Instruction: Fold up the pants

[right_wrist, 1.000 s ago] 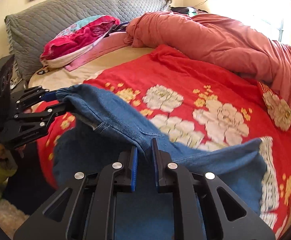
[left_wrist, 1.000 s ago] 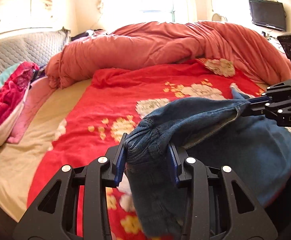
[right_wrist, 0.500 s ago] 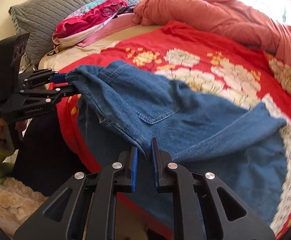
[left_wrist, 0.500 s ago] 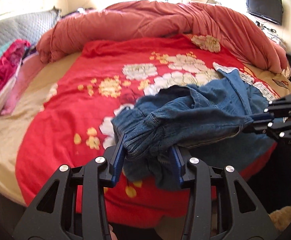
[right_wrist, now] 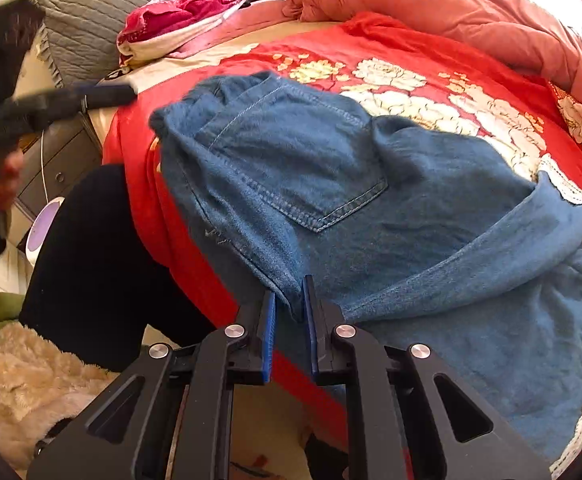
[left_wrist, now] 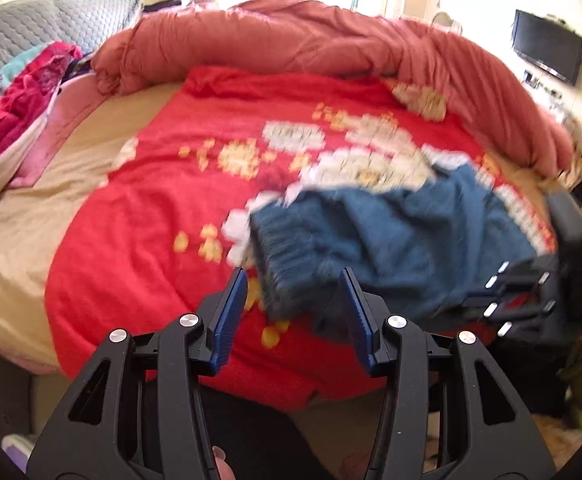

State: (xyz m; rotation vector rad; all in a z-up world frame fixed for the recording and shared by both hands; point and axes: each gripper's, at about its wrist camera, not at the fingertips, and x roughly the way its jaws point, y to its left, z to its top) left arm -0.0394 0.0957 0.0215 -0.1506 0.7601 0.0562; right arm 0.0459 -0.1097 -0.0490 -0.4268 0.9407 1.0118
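Blue jeans [right_wrist: 331, 184] lie bunched on the red floral bedspread [left_wrist: 151, 220] near the bed's front edge, back pocket up. My right gripper [right_wrist: 289, 308] is shut on their near side seam. In the left wrist view it shows at the right [left_wrist: 471, 304], blurred, at the edge of the jeans [left_wrist: 391, 240]. My left gripper [left_wrist: 293, 292] has its jaws opening. The gathered waistband lies just ahead of the tips and the pads do not press on it. In the right wrist view the left gripper [right_wrist: 107, 94] is a blur, clear of the denim.
A rolled salmon duvet [left_wrist: 291, 48] rims the far side of the bed. Pink and red clothes [left_wrist: 11, 112] lie by the grey quilted headboard [left_wrist: 51, 16]. A person's dark leg [right_wrist: 91, 260] stands at the bed edge, beside a beige fluffy rug [right_wrist: 23, 372] and drawers [right_wrist: 59, 160].
The left gripper has let go of the waistband and drawn away from it. The jeans have sunk onto the bedspread. The right gripper has come down, still holding its edge.
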